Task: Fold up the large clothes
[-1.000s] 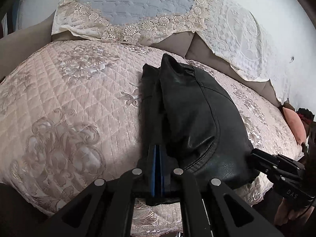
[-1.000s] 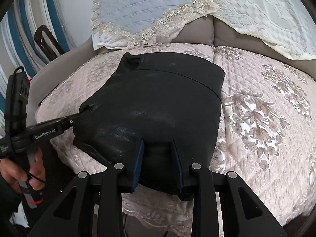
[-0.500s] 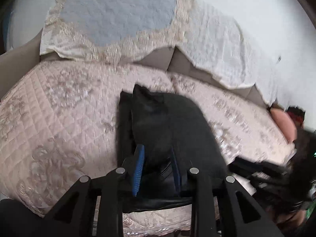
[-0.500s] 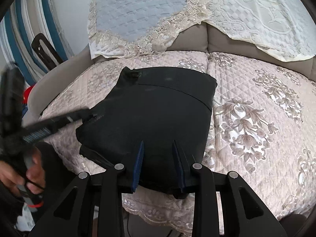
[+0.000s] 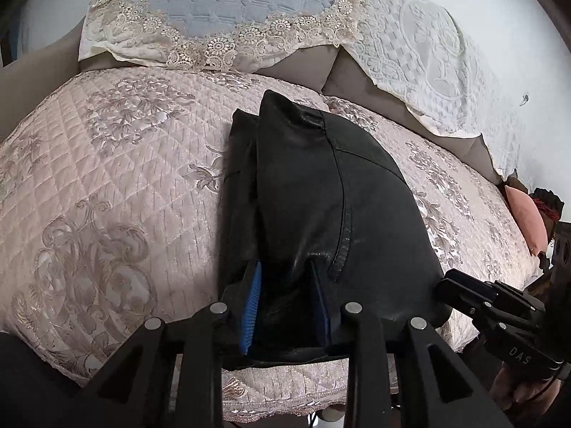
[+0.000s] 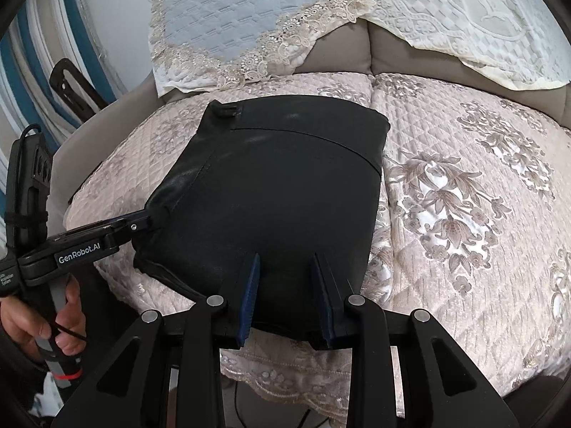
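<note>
One folded black garment [image 6: 278, 192] on one quilted sofa [image 6: 464, 196] — both grippers' jaws parted, holding nothing.

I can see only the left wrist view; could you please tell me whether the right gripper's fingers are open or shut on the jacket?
Observer: Open. The right gripper has its fingers apart, with the black jacket reaching between them at its near edge.
Operator: Thanks. How does the jacket's right side look?
Observer: Its right edge runs straight, with the quilted cover showing beside it.
Operator: And where does my gripper sit from there?
Observer: The left gripper touches the jacket's near left corner.
</note>
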Available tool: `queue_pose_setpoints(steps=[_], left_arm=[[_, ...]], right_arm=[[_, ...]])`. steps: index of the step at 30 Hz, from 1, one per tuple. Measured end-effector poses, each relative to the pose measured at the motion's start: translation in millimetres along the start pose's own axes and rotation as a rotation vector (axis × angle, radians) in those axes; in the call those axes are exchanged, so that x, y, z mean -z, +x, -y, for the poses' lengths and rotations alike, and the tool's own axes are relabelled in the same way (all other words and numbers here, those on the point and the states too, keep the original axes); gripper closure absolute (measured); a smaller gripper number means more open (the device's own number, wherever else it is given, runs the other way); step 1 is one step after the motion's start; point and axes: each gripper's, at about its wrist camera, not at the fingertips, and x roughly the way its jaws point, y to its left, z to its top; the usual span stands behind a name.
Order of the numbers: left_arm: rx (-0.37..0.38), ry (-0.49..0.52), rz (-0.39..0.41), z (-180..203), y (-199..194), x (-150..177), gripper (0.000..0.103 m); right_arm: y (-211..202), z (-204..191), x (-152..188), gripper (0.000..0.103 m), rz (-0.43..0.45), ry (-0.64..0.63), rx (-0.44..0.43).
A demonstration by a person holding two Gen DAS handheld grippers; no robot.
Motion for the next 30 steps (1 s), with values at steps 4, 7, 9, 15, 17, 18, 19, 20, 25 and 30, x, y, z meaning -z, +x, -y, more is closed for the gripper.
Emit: queue_pose_setpoints(steps=[4, 7, 9, 15, 17, 18, 19, 20, 25, 30], left_arm=[[-0.022, 0.046, 0.009, 3, -6, -3, 0.072], [-0.014, 0.058, 0.017, 4, -13, -7, 0.073], [0.004, 0.06, 0.026, 4, -18, -12, 0.073], [0.032, 0.022, 0.065, -8, -17, -36, 0.054], [0.054, -0.006, 0.056, -19, -6, -46, 0.049], [0.056, -0.027, 0.04, -25, 1, -49, 0.049], [0.063, -0.052, 0.016, -31, 10, -52, 0.049], [0.078, -0.068, 0.0, -36, 17, -54, 0.049], [0.115, -0.133, -0.052, -54, 44, -57, 0.041], [0.201, -0.19, -0.063, -65, 54, -59, 0.039]], right_arm=[[-4, 2, -5, 0.071, -0.001, 0.001, 0.013], [-8, 9, -8, 0.058, 0.002, 0.029, -0.016], [-10, 15, -11, 0.053, 0.014, 0.048, -0.033], [-3, 45, -23, 0.04, 0.021, 0.157, -0.119], [6, 58, -26, 0.04, 0.009, 0.204, -0.14], [10, 64, -28, 0.039, 0.004, 0.224, -0.142], [15, 71, -29, 0.039, 0.002, 0.244, -0.152], [20, 78, -30, 0.039, -0.006, 0.269, -0.158], [42, 97, -33, 0.039, -0.041, 0.342, -0.224], [57, 106, -35, 0.037, -0.054, 0.387, -0.325]])
